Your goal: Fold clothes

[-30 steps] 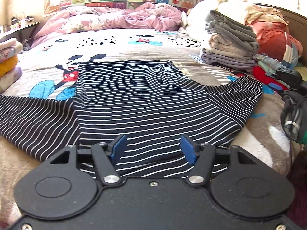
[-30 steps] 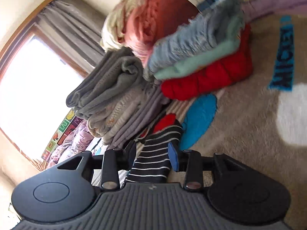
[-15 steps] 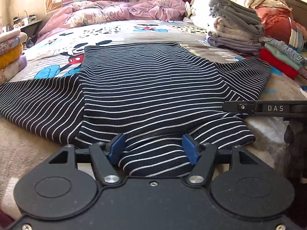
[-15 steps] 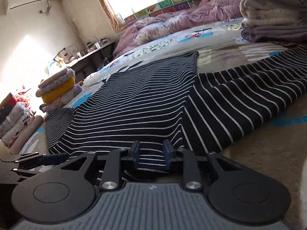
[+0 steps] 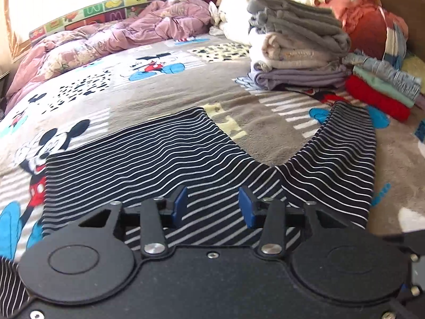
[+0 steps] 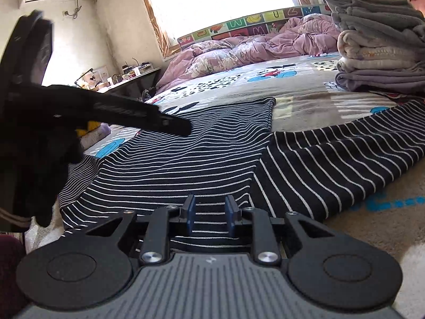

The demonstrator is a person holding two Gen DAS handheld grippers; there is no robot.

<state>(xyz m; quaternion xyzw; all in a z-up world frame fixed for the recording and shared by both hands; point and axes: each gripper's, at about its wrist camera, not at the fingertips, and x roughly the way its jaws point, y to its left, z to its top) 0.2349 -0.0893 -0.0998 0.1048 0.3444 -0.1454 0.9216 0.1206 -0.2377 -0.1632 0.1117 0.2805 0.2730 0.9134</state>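
Note:
A black shirt with thin white stripes (image 5: 148, 164) lies flat on the bed, one sleeve (image 5: 345, 154) spread toward the right. My left gripper (image 5: 212, 207) hovers low over the shirt's near edge. Its jaws are closing, with striped cloth lying under the gap and the pads not pressing on it. In the right wrist view the same shirt (image 6: 186, 164) fills the middle. My right gripper (image 6: 209, 212) sits at the near hem, its jaws opening a little, and cloth shows in the narrow gap. The left gripper (image 6: 106, 111) appears there as a dark shape at the left.
A stack of folded grey, cream and lilac clothes (image 5: 297, 53) stands at the back right, with a red, green and blue pile (image 5: 377, 90) beside it. A pink duvet (image 5: 119, 37) is bunched at the headboard. The cartoon-mouse bedspread (image 5: 186, 79) covers the bed. A desk (image 6: 127, 77) stands at the left.
The left gripper slid right along the shirt's near edge and its pads drew closer. The right gripper swung from the clothes piles to the near hem, then held there as its pads parted slightly.

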